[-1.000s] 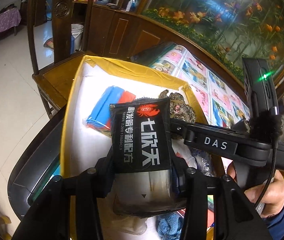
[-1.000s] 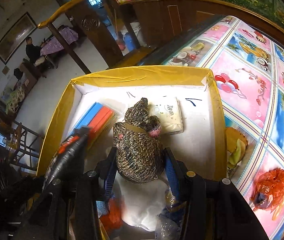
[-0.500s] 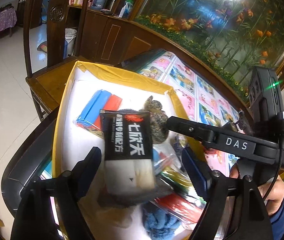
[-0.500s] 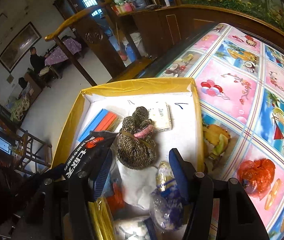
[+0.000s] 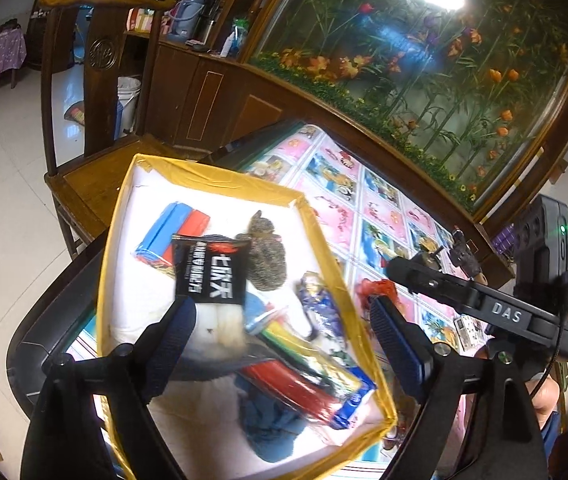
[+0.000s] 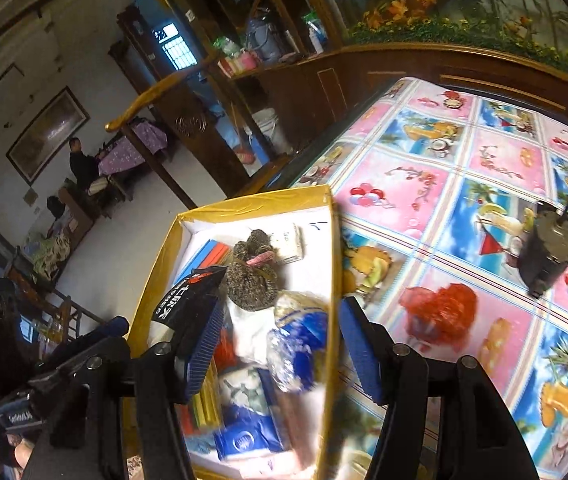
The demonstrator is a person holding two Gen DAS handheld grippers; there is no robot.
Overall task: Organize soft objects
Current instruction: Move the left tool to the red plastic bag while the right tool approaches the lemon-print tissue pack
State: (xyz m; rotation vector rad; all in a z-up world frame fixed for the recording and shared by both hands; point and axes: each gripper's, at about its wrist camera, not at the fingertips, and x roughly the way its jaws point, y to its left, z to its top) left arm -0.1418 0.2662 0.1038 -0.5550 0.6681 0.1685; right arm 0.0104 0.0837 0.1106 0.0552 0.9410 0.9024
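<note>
Both grippers hang above the yellow-rimmed box [image 5: 203, 168] with nothing held. The left gripper [image 5: 279, 340] has just been opening; its jaws stand wide, and the black sachet [image 5: 211, 268] lies between and just beyond them, loose on the pile, no pad pressing it. The right gripper [image 6: 279, 344] has also just been opening; its jaws stand apart over the box's near right side, and the knitted pouch [image 6: 251, 276] sits ahead of them, free.

Inside the box lie the sachet, the pouch [image 5: 265, 256], a blue-and-red pack [image 5: 175, 228] at the far left, a tissue pack [image 6: 290, 242] behind the pouch, and a blurred heap of wrappers and blue cloth [image 5: 271, 428] at the near end.

What is left outside, it seems, is the red bag [image 6: 440, 304] on the tabletop [image 6: 504, 160], just right of the box's rim. It lies to the right gripper's right and slightly ahead, crumpled with no clear long axis. The right hand is plainly the nearer; the left would have to cross the box.
</note>
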